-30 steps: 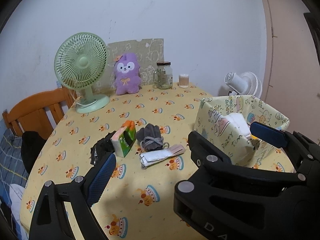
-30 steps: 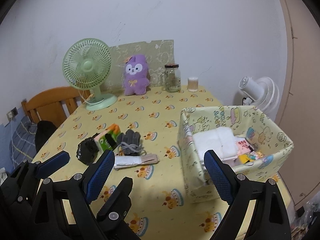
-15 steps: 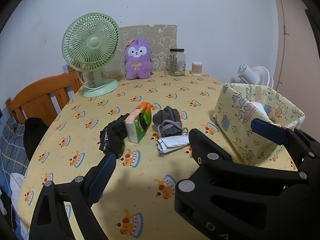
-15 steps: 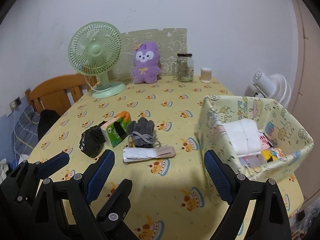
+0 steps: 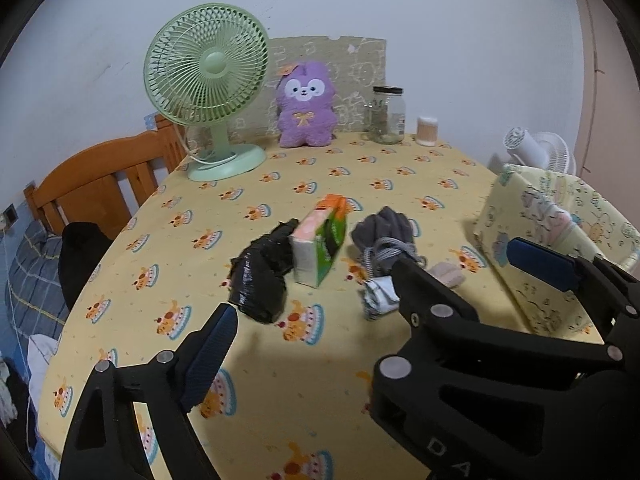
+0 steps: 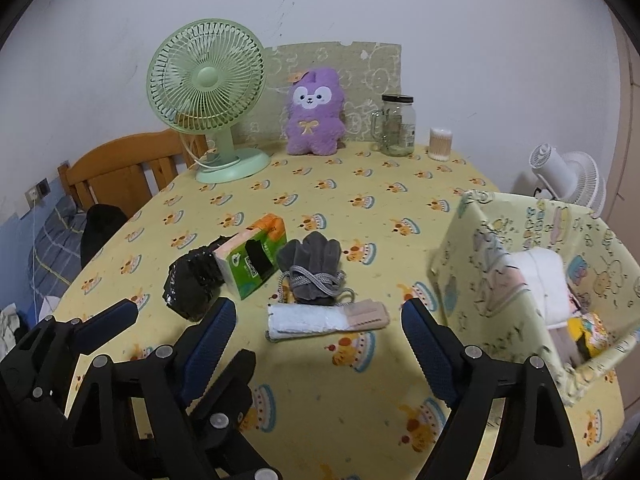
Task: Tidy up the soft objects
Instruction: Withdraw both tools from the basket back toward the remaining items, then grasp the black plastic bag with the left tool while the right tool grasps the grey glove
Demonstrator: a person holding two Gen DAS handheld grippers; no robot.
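On the yellow tablecloth lie a crumpled black bag (image 6: 192,286), a green and orange tissue pack (image 6: 252,260), grey gloves (image 6: 314,270) and a folded white cloth (image 6: 324,320). They also show in the left wrist view: bag (image 5: 260,276), tissue pack (image 5: 320,240), gloves (image 5: 384,236). A patterned fabric box (image 6: 532,280) with folded items stands at the right. A purple plush (image 6: 316,120) sits at the back. My right gripper (image 6: 316,340) is open and empty just in front of the white cloth. My left gripper (image 5: 372,300) is open and empty before the bag.
A green desk fan (image 6: 208,96), a glass jar (image 6: 398,126) and a small cotton-swab tub (image 6: 440,144) stand along the back wall. A wooden chair (image 6: 120,172) is at the table's left edge. A white fan (image 6: 568,178) stands behind the box.
Both grippers have moved forward and lower toward the objects, which now look larger and nearer. Both stay open and empty. Nothing on the table has moved.
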